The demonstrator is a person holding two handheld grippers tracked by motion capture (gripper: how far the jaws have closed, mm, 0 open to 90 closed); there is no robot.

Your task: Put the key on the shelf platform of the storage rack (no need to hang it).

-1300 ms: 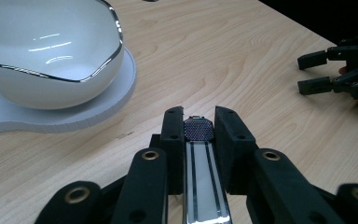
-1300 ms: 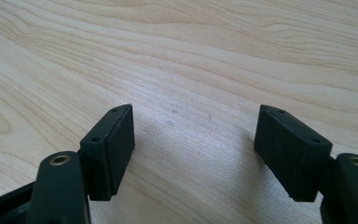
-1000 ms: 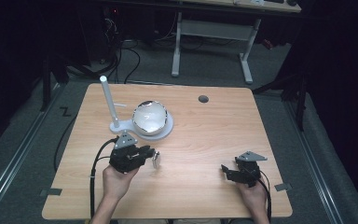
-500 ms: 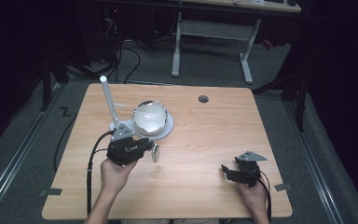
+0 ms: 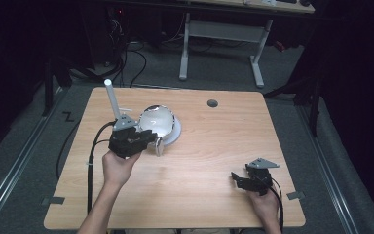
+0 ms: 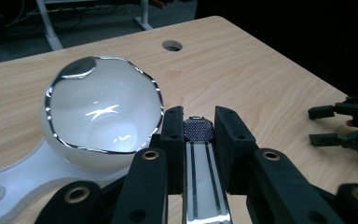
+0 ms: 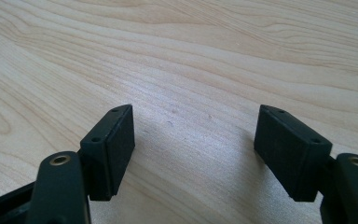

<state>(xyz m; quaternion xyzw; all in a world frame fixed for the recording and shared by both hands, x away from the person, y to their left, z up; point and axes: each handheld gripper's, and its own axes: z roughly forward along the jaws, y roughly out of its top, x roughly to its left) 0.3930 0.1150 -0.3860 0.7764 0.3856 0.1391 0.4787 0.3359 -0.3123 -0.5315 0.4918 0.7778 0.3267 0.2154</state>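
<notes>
At the table's (image 5: 214, 161) left side, near its far edge, stands a white base (image 5: 175, 134) with an upright white post (image 5: 111, 97) and a glossy white dome (image 5: 157, 121) resting on it. Just beside the dome, on its near side, the left gripper (image 6: 198, 128) is clenched on a flat metal bar with a knurled tip (image 6: 198, 140), which lies lengthwise between the jaws; in the high view the bar (image 5: 158, 146) juts from the gripper (image 5: 148, 141). Judging from this, the bar is being carried toward the dome or base. To do it well, keep the grip firm, hold the bar level, and bring the tip in slowly so it does not knock the dome off its seat. Near the table's right front corner, the right gripper (image 7: 193, 140) rests low over bare wood, jaws released and empty; it should stay clear.
</notes>
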